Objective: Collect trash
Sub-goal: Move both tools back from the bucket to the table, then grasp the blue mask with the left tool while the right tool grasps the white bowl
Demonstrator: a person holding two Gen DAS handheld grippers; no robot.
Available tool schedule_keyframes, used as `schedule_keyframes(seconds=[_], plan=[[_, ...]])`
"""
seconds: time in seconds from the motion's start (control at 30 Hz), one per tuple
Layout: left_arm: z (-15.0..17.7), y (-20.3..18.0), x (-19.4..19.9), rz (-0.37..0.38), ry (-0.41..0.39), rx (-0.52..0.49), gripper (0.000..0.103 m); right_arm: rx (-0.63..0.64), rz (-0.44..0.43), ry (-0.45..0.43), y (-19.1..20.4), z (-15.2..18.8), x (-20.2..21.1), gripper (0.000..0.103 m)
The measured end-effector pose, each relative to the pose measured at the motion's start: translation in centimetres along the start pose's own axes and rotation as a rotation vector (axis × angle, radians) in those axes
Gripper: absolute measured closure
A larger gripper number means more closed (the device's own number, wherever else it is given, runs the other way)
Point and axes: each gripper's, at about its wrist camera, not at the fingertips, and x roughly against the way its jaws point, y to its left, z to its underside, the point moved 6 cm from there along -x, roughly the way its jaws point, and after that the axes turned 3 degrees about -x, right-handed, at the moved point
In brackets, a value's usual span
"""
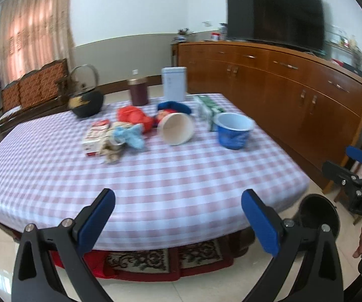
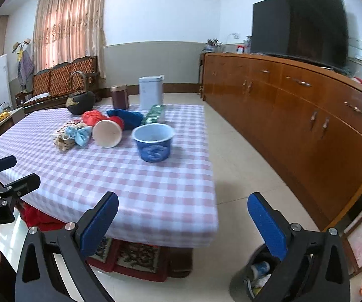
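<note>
My left gripper point(image 1: 178, 216) sits low in its frame, jaws wide apart, gripping nothing. My right gripper point(image 2: 183, 220) likewise gapes empty at the bottom of its view.

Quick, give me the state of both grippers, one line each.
Left gripper: open, blue-padded fingers spread wide, holding nothing, above the near edge of the checked tablecloth.
Right gripper: open, holding nothing, off the table's near corner.
</note>
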Motion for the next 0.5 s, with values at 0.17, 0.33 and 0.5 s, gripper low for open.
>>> schedule_keyframes(seconds=[0.17,0.33,0.5], plan=[[-0.2,3.7,-1.4,-0.027,-0.002,0.037,0.004,0.026,0.009,-0.002,2.4,-1.2,-2.5,0.0],[-1.6,6.3,-3.7,-0.046,-0.009,0.04,0.013,0.004,0.02,0.008,3.4,-2.8,-5.6,0.0],[-3.1,7.6,-6.2,-0.049,-0.008,0.03,0.017,0.0,0.025,0.04,3.9,-3.9,-8.9,0.0]])
